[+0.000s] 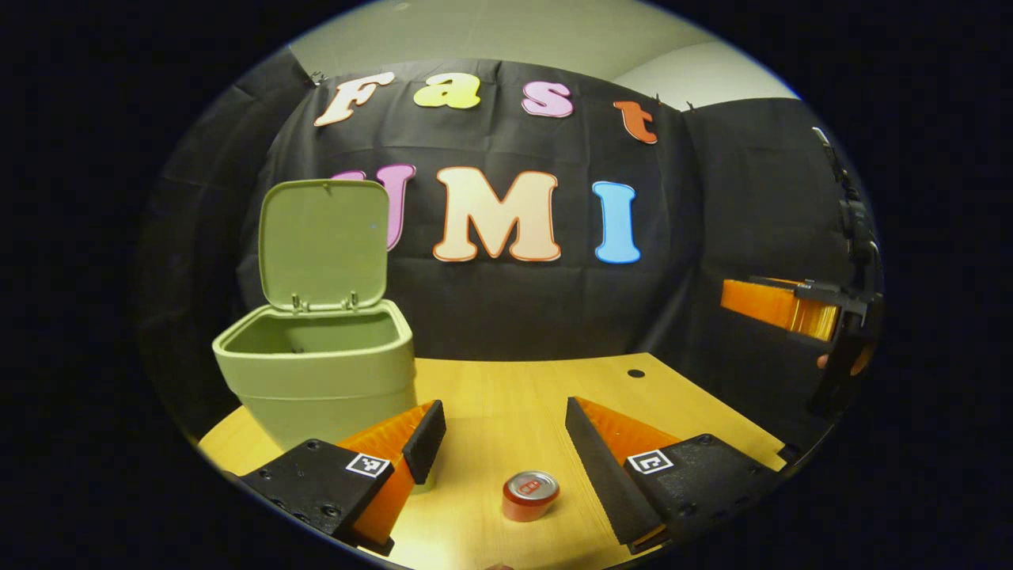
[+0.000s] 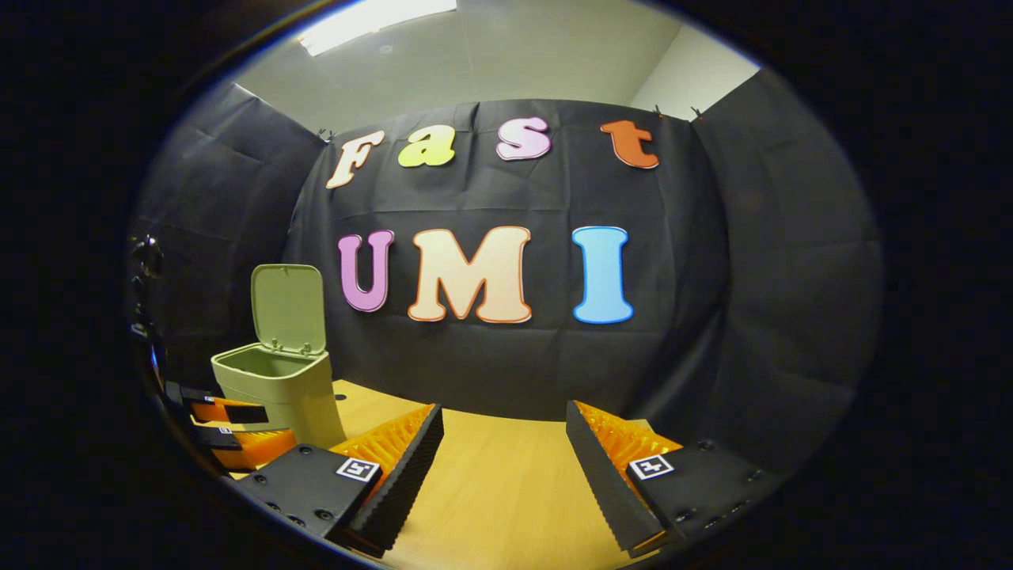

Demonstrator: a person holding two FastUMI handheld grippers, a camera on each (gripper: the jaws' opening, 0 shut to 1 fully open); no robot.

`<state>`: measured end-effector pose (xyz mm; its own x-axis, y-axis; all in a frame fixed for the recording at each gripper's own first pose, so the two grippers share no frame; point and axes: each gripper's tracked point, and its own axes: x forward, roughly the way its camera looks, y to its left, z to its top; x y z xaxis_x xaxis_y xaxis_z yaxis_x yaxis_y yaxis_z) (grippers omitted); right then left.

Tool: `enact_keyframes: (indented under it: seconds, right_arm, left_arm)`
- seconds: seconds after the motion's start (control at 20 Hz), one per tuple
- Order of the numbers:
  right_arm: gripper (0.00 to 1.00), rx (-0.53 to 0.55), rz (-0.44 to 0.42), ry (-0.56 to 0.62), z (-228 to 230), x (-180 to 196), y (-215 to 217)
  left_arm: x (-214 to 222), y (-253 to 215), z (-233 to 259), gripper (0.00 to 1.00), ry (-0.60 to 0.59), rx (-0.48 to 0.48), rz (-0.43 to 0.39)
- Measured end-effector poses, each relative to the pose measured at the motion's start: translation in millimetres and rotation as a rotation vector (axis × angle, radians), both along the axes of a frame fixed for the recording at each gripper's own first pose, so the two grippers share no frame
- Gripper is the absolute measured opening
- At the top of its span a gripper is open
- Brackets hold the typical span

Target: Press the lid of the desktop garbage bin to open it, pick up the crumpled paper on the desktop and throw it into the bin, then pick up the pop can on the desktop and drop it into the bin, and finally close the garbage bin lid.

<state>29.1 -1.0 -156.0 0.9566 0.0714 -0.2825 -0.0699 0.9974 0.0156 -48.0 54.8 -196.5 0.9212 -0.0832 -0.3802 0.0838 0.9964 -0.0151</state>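
Observation:
The green bin stands at the table's left with its lid swung upright; the rim hides what lies inside. A red pop can stands upright on the wooden table, close in front of my left gripper, low between its fingers and touching neither. That gripper is open and holds nothing. In the right gripper view the bin and its raised lid sit far left, with the left gripper beside the bin. My right gripper is open over bare table.
A small dark hole marks the table near its back edge. The right gripper hangs high off the table's right side, with part of a hand behind it. Black cloth walls close the back and sides.

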Motion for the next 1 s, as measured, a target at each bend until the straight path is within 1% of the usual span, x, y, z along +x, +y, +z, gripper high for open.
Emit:
enact_keyframes:
  seconds: [0.05,0.1,0.15,0.35,0.5,0.55,0.6,0.8,1.0]
  right_arm:
    - [0.98,-0.011,-0.012,0.005,-1.2,-5.1,-10.9]
    - [1.0,-0.017,-0.022,0.011,-0.7,-9.6,-20.2]
    - [0.98,-0.022,-0.034,0.015,-1.4,-12.9,-28.9]
    - [0.98,-0.05,-0.086,0.05,-10.8,-37.2,-64.1]
    - [0.98,-0.08,-0.113,0.102,-25.5,-63.1,-85.0]
    - [1.0,-0.081,-0.126,0.119,-29.4,-70.1,-91.4]
    - [0.98,-0.075,-0.138,0.136,-34.2,-77.8,-95.8]
    - [0.98,-0.062,-0.164,0.198,-50.6,-101.2,-104.8]
    - [0.98,-0.075,-0.167,0.222,-55.1,-106.8,-108.5]
  left_arm:
    - [-2.2,-5.6,-11.2,0.93,0.022,0.004,-0.008]
    - [-4.8,-11.0,-22.2,0.93,0.041,0.005,-0.015]
    - [-7.0,-16.6,-34.2,0.93,0.064,0.003,-0.021]
    - [-10.9,-33.2,-76.7,0.93,0.119,0.009,-0.025]
    - [-8.4,-35.8,-98.8,0.93,0.149,0.031,-0.012]
    - [-6.4,-35.8,-104.4,0.93,0.153,0.025,-0.006]
    - [-5.1,-36.1,-110.0,0.93,0.16,0.026,0.004]
    - [-0.6,-23.6,-127.5,0.94,0.176,0.071,0.056]
    - [1.2,-21.8,-156.6,0.94,0.232,0.096,0.049]
